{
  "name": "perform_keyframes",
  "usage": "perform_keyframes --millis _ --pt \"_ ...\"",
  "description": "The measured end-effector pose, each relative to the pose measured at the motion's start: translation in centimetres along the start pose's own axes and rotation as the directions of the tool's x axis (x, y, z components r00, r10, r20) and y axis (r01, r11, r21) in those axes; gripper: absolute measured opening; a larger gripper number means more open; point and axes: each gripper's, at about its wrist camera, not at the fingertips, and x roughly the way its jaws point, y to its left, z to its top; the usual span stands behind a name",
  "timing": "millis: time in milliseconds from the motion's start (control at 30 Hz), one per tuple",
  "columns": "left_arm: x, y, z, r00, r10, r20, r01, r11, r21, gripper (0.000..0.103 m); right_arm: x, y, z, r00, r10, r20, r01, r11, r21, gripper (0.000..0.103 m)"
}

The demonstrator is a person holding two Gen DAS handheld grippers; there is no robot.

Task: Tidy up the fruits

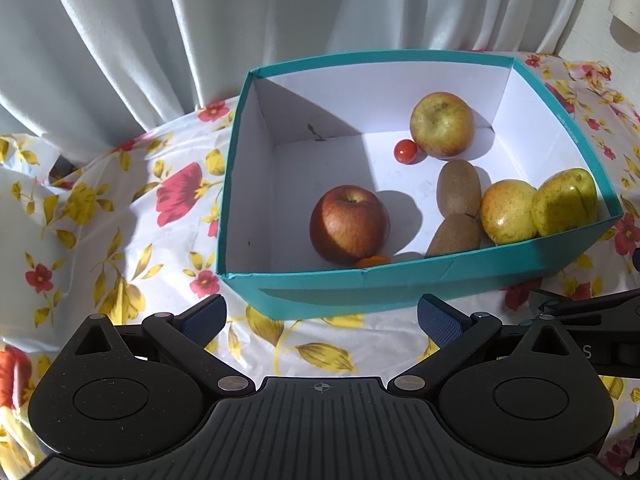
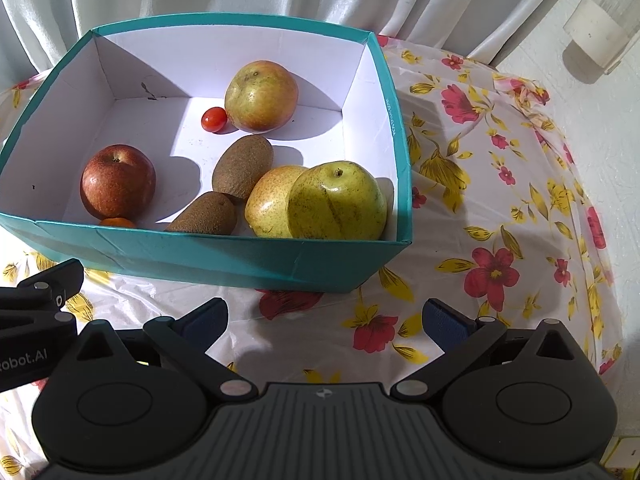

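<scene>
two grippers wait empty at the bottom of their frames, the left gripper (image 1: 322, 322) and the right gripper (image 2: 325, 320) both spread wide over the floral tablecloth (image 2: 500, 184), just short of the teal box (image 1: 400, 284) that fills the middle of each view. inside it, the red apple (image 1: 349, 229) sits lower centre with a small orange fruit (image 1: 373, 261) wedged against the near wall, the two kiwis (image 2: 240, 168) and two pears (image 2: 336, 200) crowd the lower right, and a cherry tomato (image 1: 405, 151) touches the yellow-green apple (image 1: 442, 125) further up. the risks i'd judge likeliest are a finger catching the light cardboard wall and shoving the box across the loose cloth, the touching pears or kiwis rolling when one is pulled, or the tomato being crushed.
</scene>
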Motion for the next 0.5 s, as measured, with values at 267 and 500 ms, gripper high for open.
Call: perform_keyframes --millis 267,500 --pt "0.25 0.07 0.1 1.0 0.007 -0.004 -0.007 1.0 0.0 0.103 0.03 0.04 0.04 1.0 -0.002 -0.001 0.002 1.0 -0.004 0.103" --pt "0.34 0.13 0.14 1.0 0.008 -0.003 -0.008 1.0 0.001 0.103 0.06 0.06 0.08 1.0 -0.003 0.0 0.003 1.0 -0.003 0.103"
